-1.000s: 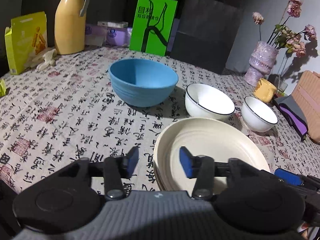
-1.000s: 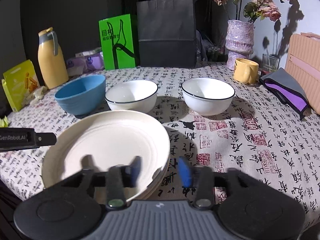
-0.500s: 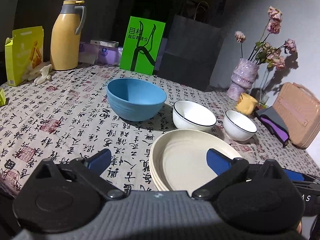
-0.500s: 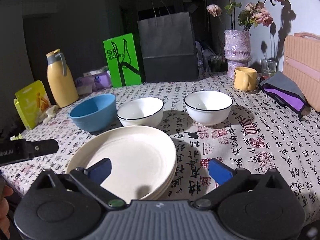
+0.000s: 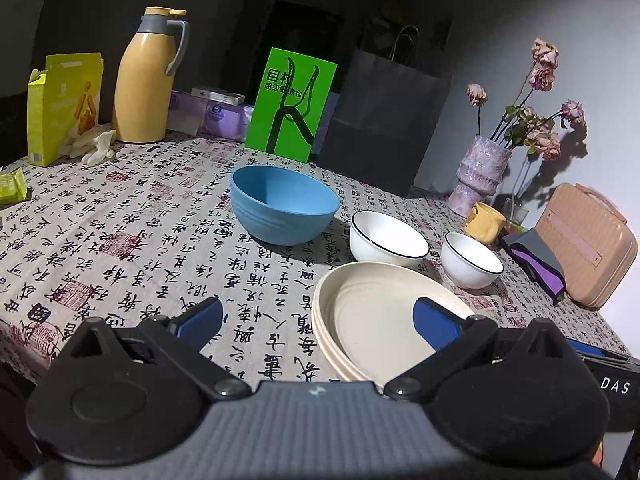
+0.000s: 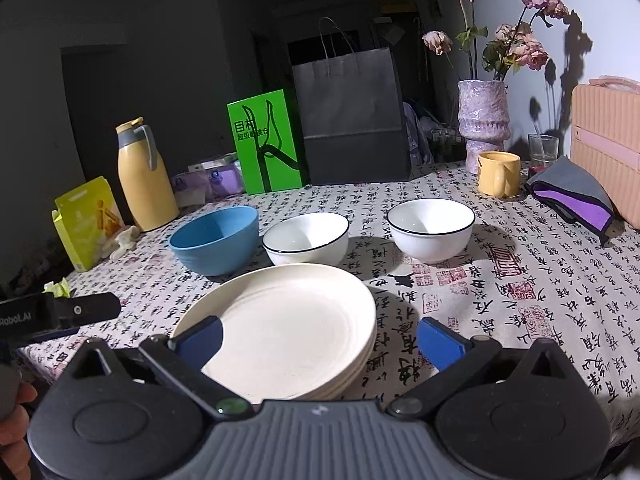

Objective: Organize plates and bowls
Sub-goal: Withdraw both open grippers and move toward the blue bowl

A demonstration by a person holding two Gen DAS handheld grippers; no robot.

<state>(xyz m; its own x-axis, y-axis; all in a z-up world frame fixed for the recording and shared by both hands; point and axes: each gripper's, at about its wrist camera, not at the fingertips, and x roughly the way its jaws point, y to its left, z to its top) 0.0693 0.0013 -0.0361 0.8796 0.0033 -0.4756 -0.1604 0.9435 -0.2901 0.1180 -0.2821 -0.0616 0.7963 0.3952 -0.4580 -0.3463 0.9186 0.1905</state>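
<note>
From your left wrist view, your left tool (image 5: 318, 320) stands spread wide with nothing between its blue pads, held above the near edge of the bench (image 5: 120, 220). The stack of cream plates (image 5: 384, 320) lies on the patterned cloth just ahead, under the right-hand pad but not touched by it. Beyond it stand the blue bowl (image 5: 285, 204), the nearer white bowl (image 5: 388, 236) and the farther white bowl (image 5: 471, 254), each apart and upright. From your right wrist view, your right tool (image 6: 320, 338) is likewise spread wide and empty, its pads either side of the plate stack's (image 6: 288, 328) near rim without contact. The three bowls form a row behind the stack: blue bowl (image 6: 216, 238) at left, one white bowl (image 6: 306, 238) in the middle, the other (image 6: 431, 229) at right. Your left tool's body (image 6: 56, 314) shows at the left edge.
</note>
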